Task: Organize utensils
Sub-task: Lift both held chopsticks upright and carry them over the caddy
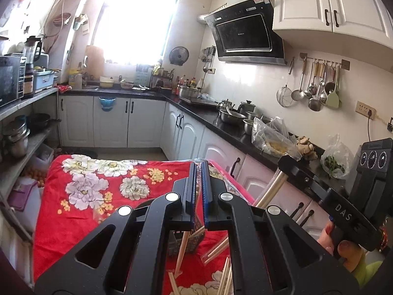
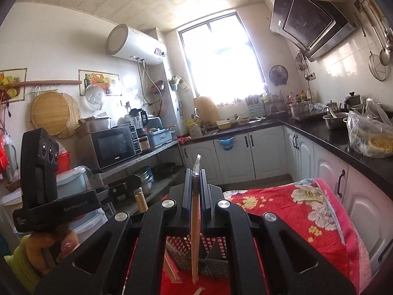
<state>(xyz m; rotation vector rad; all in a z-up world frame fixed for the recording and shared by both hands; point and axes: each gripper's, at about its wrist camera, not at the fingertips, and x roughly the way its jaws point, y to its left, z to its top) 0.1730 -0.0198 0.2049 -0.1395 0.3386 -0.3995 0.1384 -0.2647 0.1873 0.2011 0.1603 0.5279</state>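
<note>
Chopsticks [image 2: 195, 221], light, stiff, slippery in a plastic sleeve, sit clamped mid-length in the right gripper [image 2: 195, 189] above the mesh holder [image 2: 211, 253]; left gripper [image 1: 199, 186] nearly closed, probably pinching plastic.

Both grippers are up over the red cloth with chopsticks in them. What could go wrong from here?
1. The right gripper pinches one wrapped chopstick pair upright above the mesh holder; the slippery wrapper may let it slide or tip outside.
2. Loose chopsticks lie on the floral cloth beside the holder, where a descending gripper might knock them.
3. The left gripper appears shut on a plastic wrapper, a weak hold.
</note>
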